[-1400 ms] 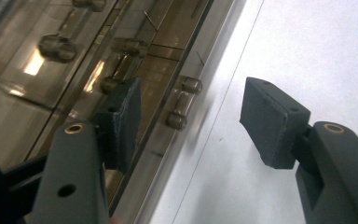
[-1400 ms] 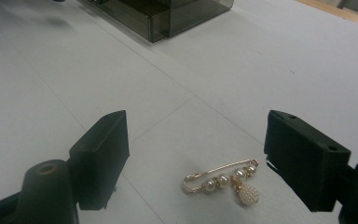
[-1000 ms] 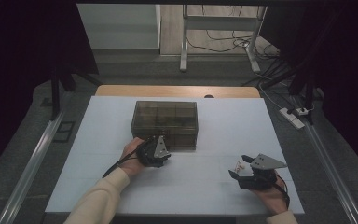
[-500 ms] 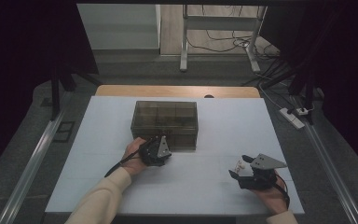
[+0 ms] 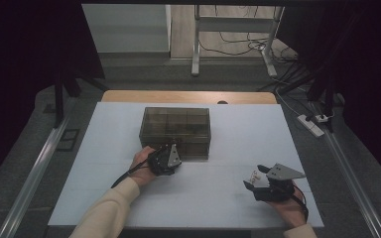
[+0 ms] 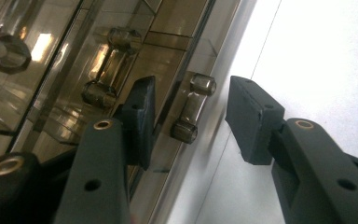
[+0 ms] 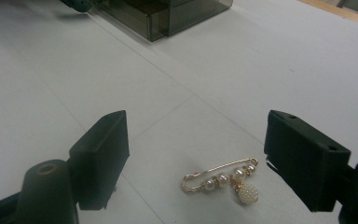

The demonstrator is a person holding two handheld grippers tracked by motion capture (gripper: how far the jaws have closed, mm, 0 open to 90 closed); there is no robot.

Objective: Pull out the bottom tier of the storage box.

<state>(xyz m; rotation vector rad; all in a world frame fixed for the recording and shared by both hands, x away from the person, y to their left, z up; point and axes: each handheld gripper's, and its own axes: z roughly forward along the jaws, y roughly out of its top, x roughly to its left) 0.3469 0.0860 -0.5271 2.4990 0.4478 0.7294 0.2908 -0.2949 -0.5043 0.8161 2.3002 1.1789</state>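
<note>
A smoky transparent drawer box (image 5: pixel 175 124) stands mid-table. My left gripper (image 5: pixel 173 149) is up against its front face. In the left gripper view the gripper (image 6: pixel 192 86) has its jaws on either side of a small bar handle (image 6: pixel 192 108) of a drawer; they have just been closing, and gaps still show on both sides. My right gripper (image 5: pixel 256 177) rests near the front right of the table. Its jaws (image 7: pixel 196 126) stand wide open around a gold pin brooch with pearls (image 7: pixel 223 179), which lies on the white surface untouched.
The white tabletop (image 5: pixel 228 129) ends at a wooden strip (image 5: pixel 188 96) behind the box. A second drawer handle (image 6: pixel 106 65) shows through the box wall. A power strip (image 5: pixel 311 124) lies on the floor to the right, and a metal rail (image 5: pixel 34 168) runs along the left.
</note>
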